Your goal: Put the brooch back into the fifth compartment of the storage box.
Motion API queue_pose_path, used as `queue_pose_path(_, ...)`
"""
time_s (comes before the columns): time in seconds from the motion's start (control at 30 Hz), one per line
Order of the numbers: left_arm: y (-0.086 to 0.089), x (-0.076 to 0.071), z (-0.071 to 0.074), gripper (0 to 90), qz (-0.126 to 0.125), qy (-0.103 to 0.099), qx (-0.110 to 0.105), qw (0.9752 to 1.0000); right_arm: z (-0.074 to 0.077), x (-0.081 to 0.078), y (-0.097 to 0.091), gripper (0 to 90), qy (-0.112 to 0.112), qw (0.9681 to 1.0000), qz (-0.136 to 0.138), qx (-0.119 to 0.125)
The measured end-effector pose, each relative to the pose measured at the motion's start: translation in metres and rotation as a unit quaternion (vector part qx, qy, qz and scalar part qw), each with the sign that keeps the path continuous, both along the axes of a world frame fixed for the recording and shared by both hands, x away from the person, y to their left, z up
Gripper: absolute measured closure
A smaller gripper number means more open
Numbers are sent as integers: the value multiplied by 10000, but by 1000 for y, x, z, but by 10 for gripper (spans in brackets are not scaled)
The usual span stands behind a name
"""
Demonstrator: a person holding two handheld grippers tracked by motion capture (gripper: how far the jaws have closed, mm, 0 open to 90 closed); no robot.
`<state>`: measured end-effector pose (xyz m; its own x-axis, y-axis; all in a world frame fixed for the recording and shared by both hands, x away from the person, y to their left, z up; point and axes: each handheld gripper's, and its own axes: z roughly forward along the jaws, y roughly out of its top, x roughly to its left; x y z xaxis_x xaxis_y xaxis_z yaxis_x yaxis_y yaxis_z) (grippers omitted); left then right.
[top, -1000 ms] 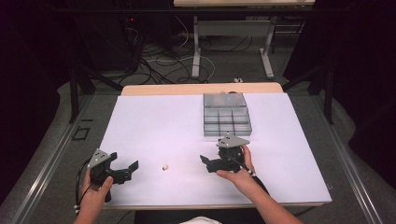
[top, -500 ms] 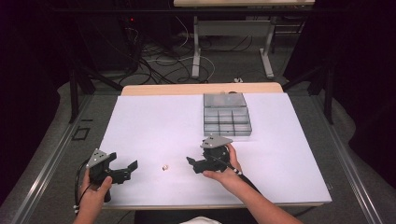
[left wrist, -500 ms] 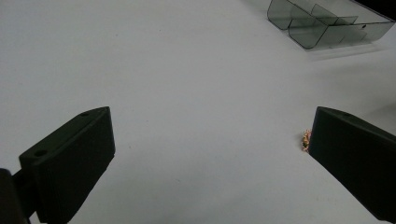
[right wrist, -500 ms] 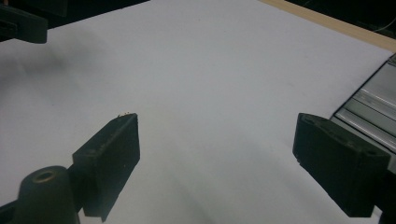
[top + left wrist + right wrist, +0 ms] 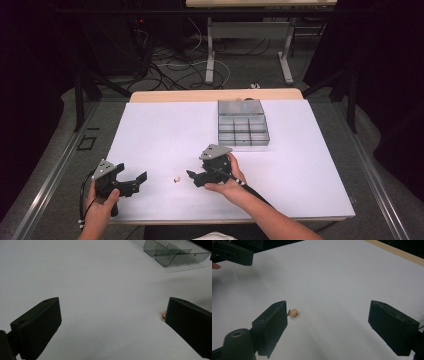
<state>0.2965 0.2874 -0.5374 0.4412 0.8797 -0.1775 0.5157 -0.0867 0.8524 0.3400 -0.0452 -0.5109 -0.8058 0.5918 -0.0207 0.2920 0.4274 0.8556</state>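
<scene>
- The table (image 5: pixel 150 130) is seen covered by a white sheet, with a bare wooden strip along its far edge; no work is yet shown on most of that surface.
- A clear compartment box (image 5: pixel 242 125) is seen standing on the far right part of the sheet, well apart from both grippers; its visible compartments look empty, though the rearmost one is too dim to be judged. If the box is meant as the destination, nothing appears to have been delivered.
- The right gripper (image 5: pixel 192 178) is seen at the near middle of the table, pointed toward the small piece. Its jaws have just been closing a little, yet they are seen standing wide apart with nothing pressed between them. In the right gripper view the piece lies just beside the inner face of one jaw, resting on the sheet, so the approach is judged nearly done and the grasp not yet made.
- The left gripper (image 5: pixel 141 178) is seen at the near left, jaws spread and empty; no part in the pick is shown for it.
- The small gold ornament (image 5: pixel 176 178), sparkly and perhaps a ring or charm, is seen lying on the sheet between the two grippers, nearer the right one (image 5: pixel 293 312).
- Closing on it, lifting and carrying are judged to remain.
</scene>
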Motion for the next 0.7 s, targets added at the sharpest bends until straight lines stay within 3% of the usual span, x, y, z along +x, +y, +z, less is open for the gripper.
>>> queue_pose_path(0.33,1,0,0,7,15,-10,-23,10000,-4,4,17,206,90,9997,232,-85)
queue_pose_path(0.7,1,0,0,7,13,-20,-20,10000,-11,8,32,254,342,9988,273,-222)
